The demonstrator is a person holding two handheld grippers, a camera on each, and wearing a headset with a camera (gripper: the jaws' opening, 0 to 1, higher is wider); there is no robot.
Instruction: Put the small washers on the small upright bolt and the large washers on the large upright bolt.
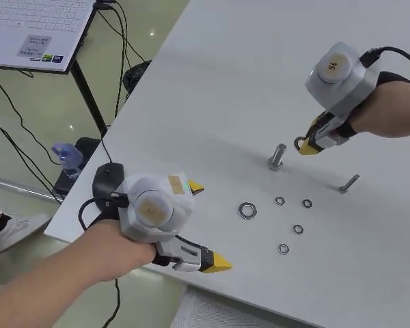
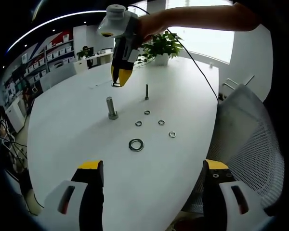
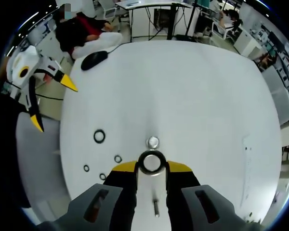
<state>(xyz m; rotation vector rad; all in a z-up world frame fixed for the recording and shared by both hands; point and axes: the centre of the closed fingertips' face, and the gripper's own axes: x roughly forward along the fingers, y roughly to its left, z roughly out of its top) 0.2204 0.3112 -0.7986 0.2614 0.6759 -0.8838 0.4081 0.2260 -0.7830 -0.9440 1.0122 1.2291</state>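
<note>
The right tongs [image 1: 307, 146], in the upper right of the head view, are clamping a large washer [image 1: 300, 143] by its rim. They are holding it just beside the head of the large upright bolt [image 1: 277, 158], apparently so the hole can be lined up over the shaft. The left tongs [image 1: 206, 224], at lower left, are hanging over the near edge of the white surface [image 1: 246, 82] with jaws spread apart and gripping nothing, probably to keep clear of the work. A second large washer [image 1: 247, 210] and four small washers [image 1: 279, 201] are lying flat and loose in the centre. The small upright bolt [image 1: 349, 183] is standing bare at right. Counted: two bolts, two large washers, four small.
</note>
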